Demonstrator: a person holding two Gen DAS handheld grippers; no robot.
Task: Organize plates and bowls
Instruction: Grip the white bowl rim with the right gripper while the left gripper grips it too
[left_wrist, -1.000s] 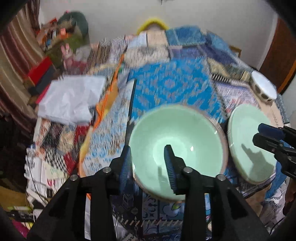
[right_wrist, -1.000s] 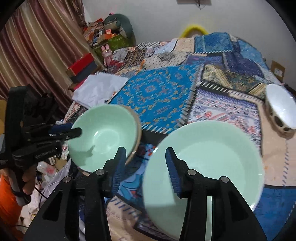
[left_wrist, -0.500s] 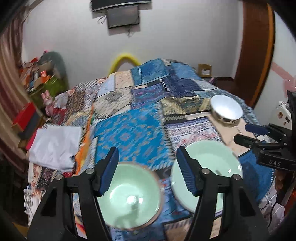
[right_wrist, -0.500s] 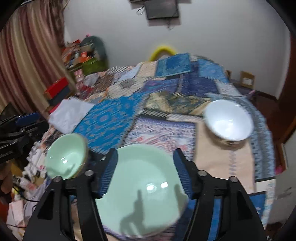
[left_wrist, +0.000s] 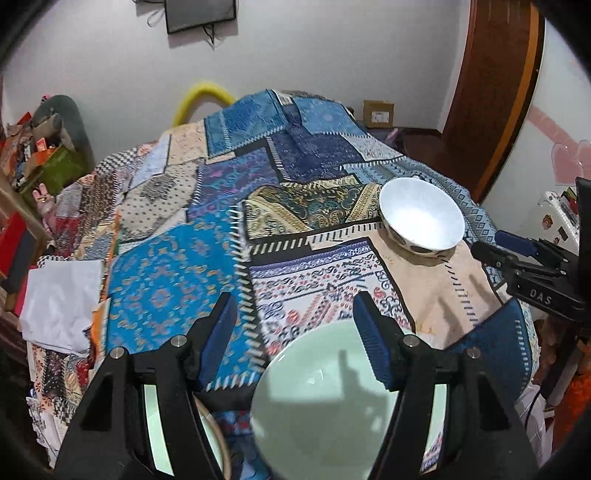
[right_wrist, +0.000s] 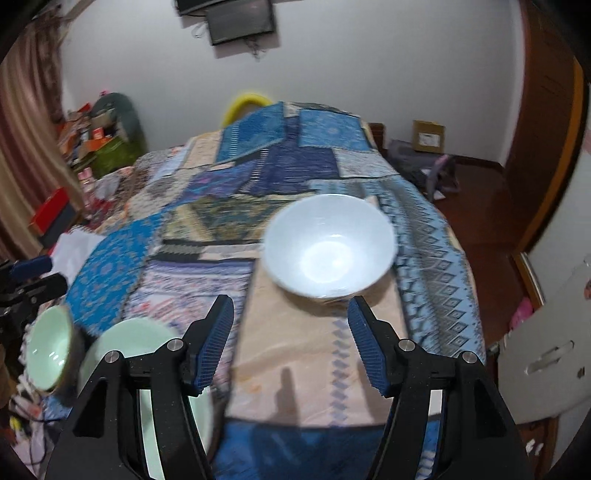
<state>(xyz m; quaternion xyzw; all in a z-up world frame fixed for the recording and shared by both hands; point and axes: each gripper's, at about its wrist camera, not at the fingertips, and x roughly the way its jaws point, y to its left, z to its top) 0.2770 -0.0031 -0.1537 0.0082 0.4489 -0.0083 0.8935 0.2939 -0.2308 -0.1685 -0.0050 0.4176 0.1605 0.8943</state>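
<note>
Green bowls (right_wrist: 48, 354) released, both tools apparently empty

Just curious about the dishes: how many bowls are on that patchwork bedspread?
3: a white bowl farther back on the right, and two pale green bowls side by side at the near edge, the small one leftmost, the big one beside it.

Three bowls — two green (right_wrist: 50, 350) (right_wrist: 125, 343), one white (right_wrist: 328, 245).

1. Ahead of the left gripper (left_wrist: 295, 332), bare patchwork cloth (left_wrist: 177, 288) lies open.
2. Under its right jaw sits the green bowl (left_wrist: 321, 406).
3. Just beyond the right gripper (right_wrist: 291, 339), the white bowl (right_wrist: 328, 247) blocks the way.
</note>
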